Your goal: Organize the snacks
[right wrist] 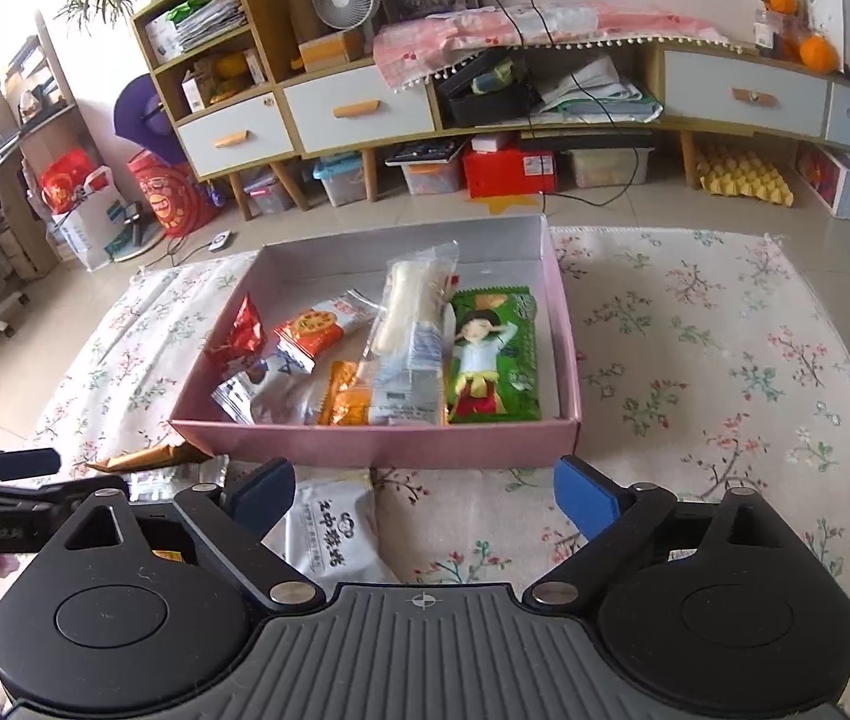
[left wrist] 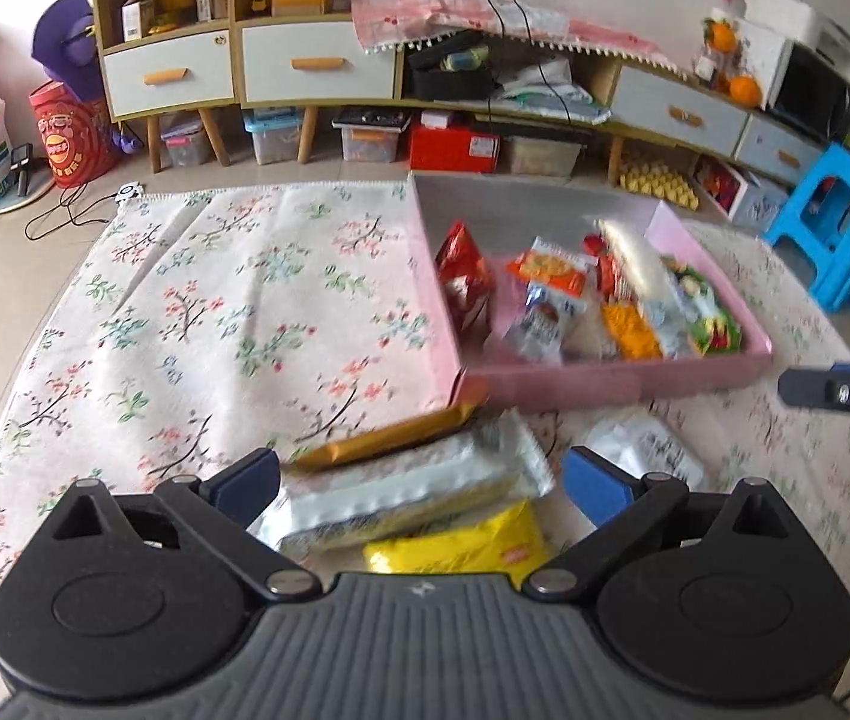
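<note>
A pink box (left wrist: 604, 381) (right wrist: 377, 438) on the floral cloth holds several snack packets, among them a green one (right wrist: 493, 357) and a red one (left wrist: 463, 282). In front of it lie loose packets: a gold bar (left wrist: 389, 438), a silver packet (left wrist: 419, 489), a yellow packet (left wrist: 460, 543) and a white packet (left wrist: 643, 450) (right wrist: 335, 531). My left gripper (left wrist: 419, 483) is open, its fingers either side of the silver packet. My right gripper (right wrist: 425, 495) is open and empty above the cloth, the white packet by its left finger.
The floral cloth (left wrist: 215, 330) (right wrist: 724, 390) covers the low table. Behind stand cabinets with drawers (right wrist: 353, 111), storage boxes on the floor and a blue stool (left wrist: 838, 222). The right gripper's tip (left wrist: 844, 393) shows at the left wrist view's right edge.
</note>
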Demonstrator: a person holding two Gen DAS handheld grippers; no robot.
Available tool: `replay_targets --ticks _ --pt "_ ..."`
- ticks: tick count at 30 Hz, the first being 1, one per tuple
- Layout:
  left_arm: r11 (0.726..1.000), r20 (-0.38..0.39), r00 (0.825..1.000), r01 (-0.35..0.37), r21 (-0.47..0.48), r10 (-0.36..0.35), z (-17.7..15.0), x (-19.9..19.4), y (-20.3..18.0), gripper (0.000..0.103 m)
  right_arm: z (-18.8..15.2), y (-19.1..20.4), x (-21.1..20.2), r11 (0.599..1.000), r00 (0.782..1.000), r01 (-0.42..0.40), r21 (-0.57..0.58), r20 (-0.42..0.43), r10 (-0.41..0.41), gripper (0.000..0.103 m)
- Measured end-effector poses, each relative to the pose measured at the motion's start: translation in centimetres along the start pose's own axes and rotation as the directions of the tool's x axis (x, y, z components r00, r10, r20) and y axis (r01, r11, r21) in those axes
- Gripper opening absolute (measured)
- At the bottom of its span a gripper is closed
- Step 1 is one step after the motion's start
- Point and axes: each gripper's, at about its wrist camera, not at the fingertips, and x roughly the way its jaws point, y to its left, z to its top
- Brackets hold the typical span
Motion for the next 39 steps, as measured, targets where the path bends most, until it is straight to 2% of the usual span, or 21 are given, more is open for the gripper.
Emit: replay_targets --ticks 4,8,13,19,23,27,33,36,39 --pt "0.997 -0.026 1.0 0.008 0.071 -0.006 -1.5 -0.3 0.7 0.101 -0.8 -0.3 0.4 1.0 1.0 0.023 -0.021 -0.019 -0.023 0.096" --pt "0.99 -0.079 0.995 0.066 0.128 -0.057 -2.9 -0.4 1.2 0.099 -1.5 -0.4 0.8 0.999 0.999 0.035 -0.041 -0.036 -0.037 0.096" --pt "0.975 -0.146 0.981 0.15 0.163 -0.126 -4.0 0.0 1.2 0.09 -2.3 0.2 1.7 0.996 0.997 0.04 -0.076 -0.067 -0.046 0.096" --pt "0.956 -0.239 0.958 0.207 0.207 -0.156 -5.0 1.1 0.2 0.079 -3.2 1.4 2.8 0.991 0.994 0.036 -0.128 -0.097 -0.049 0.096" --pt "0.943 -0.257 0.951 0.233 0.237 -0.171 -5.5 1.3 -0.4 0.079 -3.6 2.1 3.4 0.986 0.992 0.032 -0.161 -0.113 -0.051 0.096" --pt "0.934 -0.255 0.952 0.238 0.268 -0.169 -5.8 1.3 -0.8 0.079 -3.9 2.4 3.8 0.984 0.991 0.029 -0.176 -0.127 -0.052 0.096" --pt "0.939 -0.245 0.957 0.218 0.267 -0.153 -5.5 1.5 -0.6 0.079 -4.2 2.5 4.2 0.983 0.989 0.026 -0.182 -0.141 -0.052 0.096" --pt "0.935 -0.242 0.954 0.24 0.261 -0.177 -5.5 1.5 -0.6 0.079 -4.4 2.5 4.5 0.983 0.988 0.019 -0.181 -0.15 -0.047 0.096" --pt "0.92 -0.25 0.942 0.288 0.267 -0.222 -5.6 1.2 -1.0 0.077 -4.5 2.7 4.7 0.982 0.987 0.017 -0.19 -0.153 -0.046 0.096"
